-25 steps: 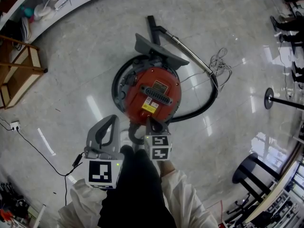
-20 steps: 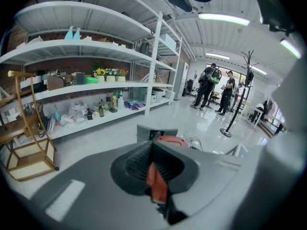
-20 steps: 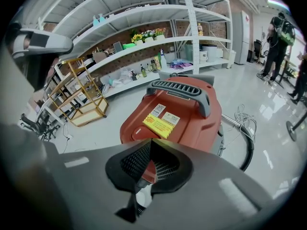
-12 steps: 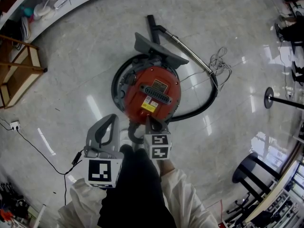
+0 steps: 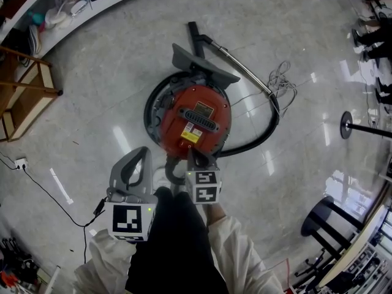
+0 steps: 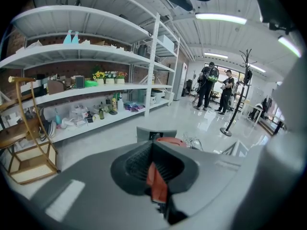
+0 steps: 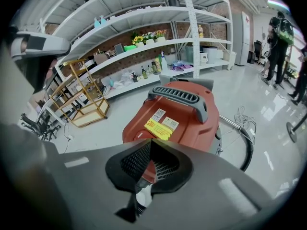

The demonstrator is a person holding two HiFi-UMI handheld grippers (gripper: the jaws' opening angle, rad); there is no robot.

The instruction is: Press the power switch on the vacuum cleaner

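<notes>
Pointing the right gripper (image 7: 150,144), jaws pressed together on nothing, at the near edge of the vacuum (image 7: 184,121) on the floor (image 5: 294,182), we hold the left gripper (image 6: 152,145), likewise closed and empty, off to its side. We judge the red shell hard, heavy and steady. The switch, which we cannot pick out, wants a firm poke, not a grasp.

We stand on a glossy pale stone floor (image 5: 92,97). White shelving (image 5: 79,14) curves past at eleven o'clock, a wooden rack (image 5: 24,97) at nine, a black stand base (image 5: 347,126) at three. Strip lights (image 6: 221,17) glow overhead.
</notes>
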